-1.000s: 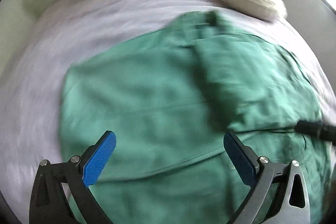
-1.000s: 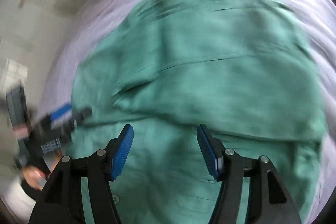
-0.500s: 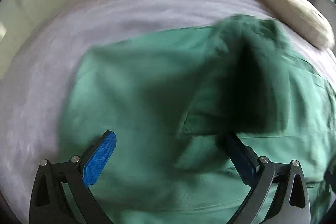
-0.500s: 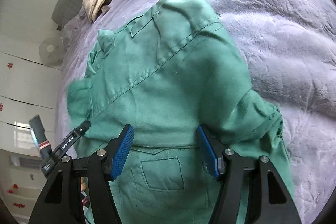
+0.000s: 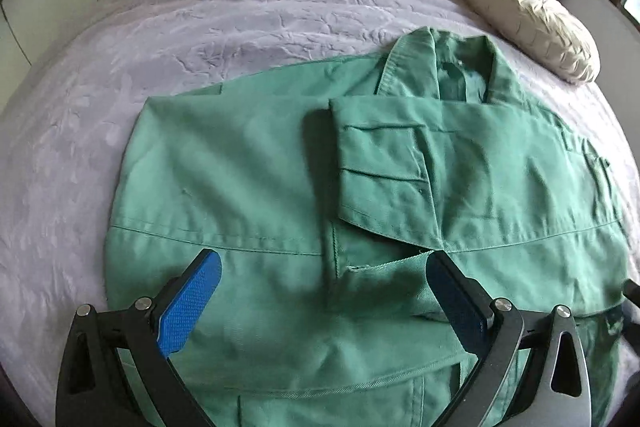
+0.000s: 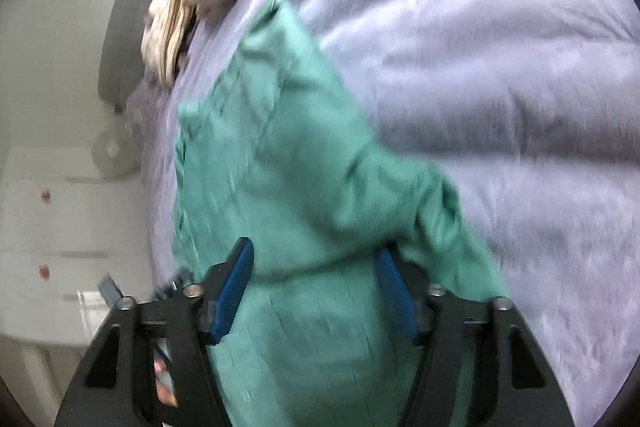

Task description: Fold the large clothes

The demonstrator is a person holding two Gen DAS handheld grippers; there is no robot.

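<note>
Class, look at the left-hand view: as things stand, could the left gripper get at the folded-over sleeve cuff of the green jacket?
Probably yes. The left gripper hangs with its jaws wide, and the sleeve cuff lies on top of the green jacket just ahead, with nothing over it.

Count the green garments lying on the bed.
1. A green jacket lies spread across the middle of the purple bedspread, one sleeve folded over its front. Nothing green shows elsewhere, though the pile by the headboard could hide more.
</note>
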